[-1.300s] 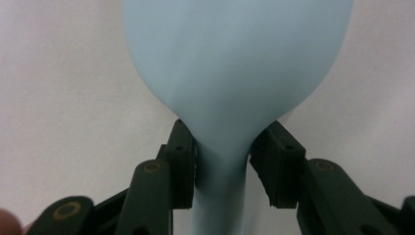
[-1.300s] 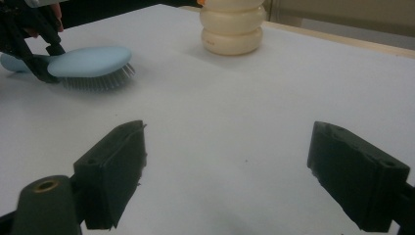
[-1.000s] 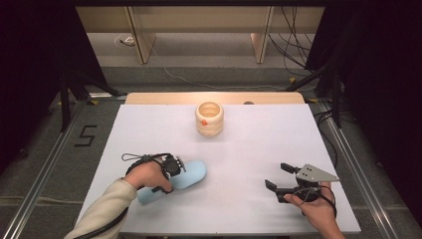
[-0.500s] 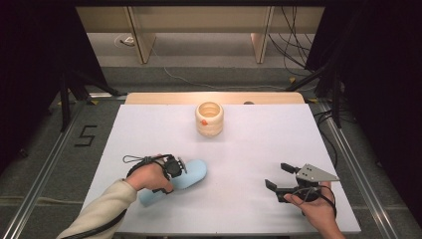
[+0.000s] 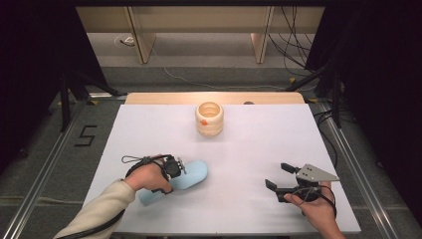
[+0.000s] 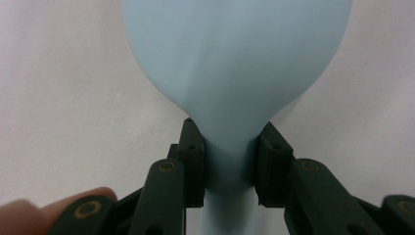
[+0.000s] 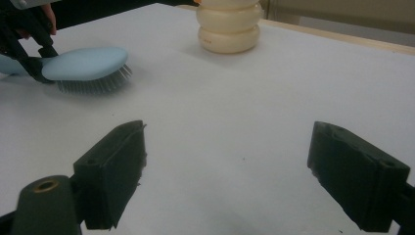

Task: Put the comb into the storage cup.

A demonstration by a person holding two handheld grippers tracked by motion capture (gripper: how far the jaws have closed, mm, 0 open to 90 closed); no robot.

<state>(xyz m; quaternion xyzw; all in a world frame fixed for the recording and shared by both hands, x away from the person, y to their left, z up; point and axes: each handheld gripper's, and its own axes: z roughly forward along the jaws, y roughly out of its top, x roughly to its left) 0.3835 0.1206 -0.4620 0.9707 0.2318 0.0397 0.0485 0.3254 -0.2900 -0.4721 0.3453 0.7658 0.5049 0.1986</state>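
the left gripper's [image 6: 229,169] fingers [image 6: 192,164] are clamped on the narrow neck of the light blue hairbrush [image 6: 235,63], one pad on each side where the handle meets the head. in the high view the brush [image 5: 191,175] lies flat on the white table [image 5: 249,149] near its front left, bristles down, with the left gripper [image 5: 173,167] over its handle. the right gripper [image 7: 227,181] hovers over the front right of the table with its jaws wide apart and nothing between them, well apart from the brush.

to do this pickup well, i'd judge the grip should stay right at the neck: the handle looks smooth and tapered, so a pinch further back could slide. lift straight up so the bristles [image 7: 93,84] clear the table without dragging, and keep the head level, since its weight sits ahead of the pads and may tip it down. the cream ridged cup [image 5: 209,118] stands well apart at the back, a likely place for the brush; approach it from above.
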